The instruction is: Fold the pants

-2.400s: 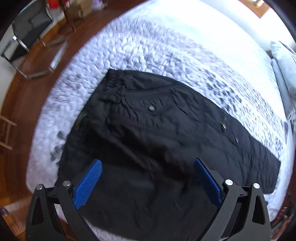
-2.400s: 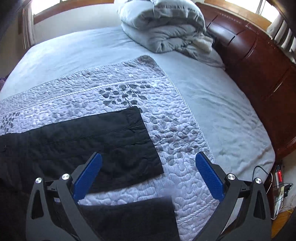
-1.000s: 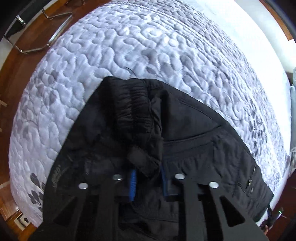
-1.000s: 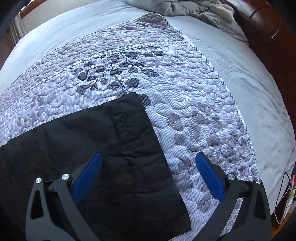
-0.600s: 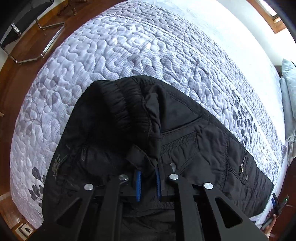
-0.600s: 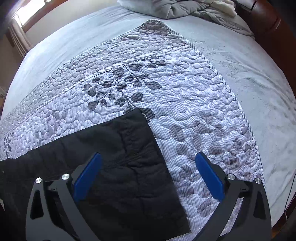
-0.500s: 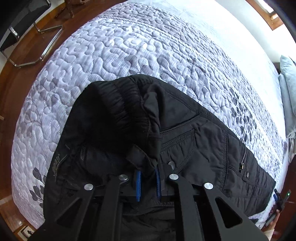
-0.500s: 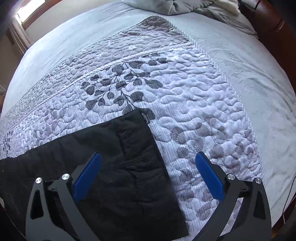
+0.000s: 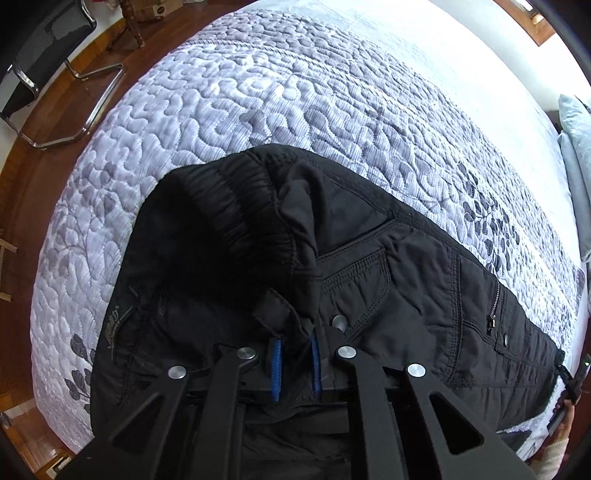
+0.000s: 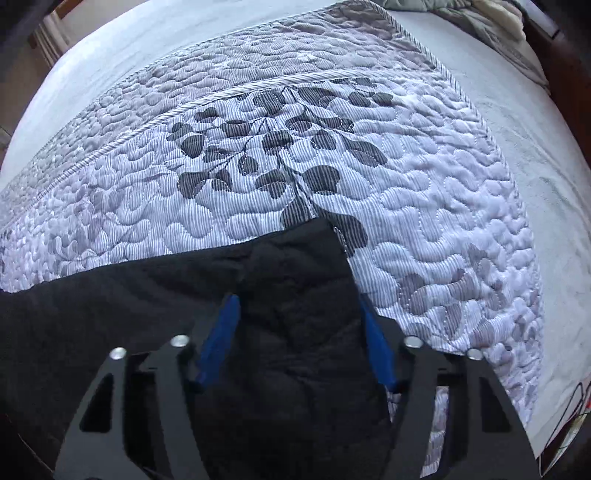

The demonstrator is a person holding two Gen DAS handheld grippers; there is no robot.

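Observation:
Black pants (image 9: 388, 280) lie across a quilted grey bedspread (image 9: 258, 96). My left gripper (image 9: 294, 354) is shut on the waistband of the pants, which is bunched and lifted off the bed. In the right wrist view the leg ends of the pants (image 10: 288, 295) lie flat. My right gripper (image 10: 299, 317) is low over the leg hem with its blue pads on either side of the cloth, half closed, not pinching it.
A grey duvet (image 10: 491, 18) is piled at the head of the bed by a wooden headboard (image 10: 569, 66). A black metal chair (image 9: 40, 55) stands on the wood floor beyond the bed's foot. Cables (image 10: 576, 402) lie at the right bedside.
My right gripper has dropped down onto the leg hem and its jaws have narrowed from wide open. My left gripper stays shut on the waistband and has lifted slightly.

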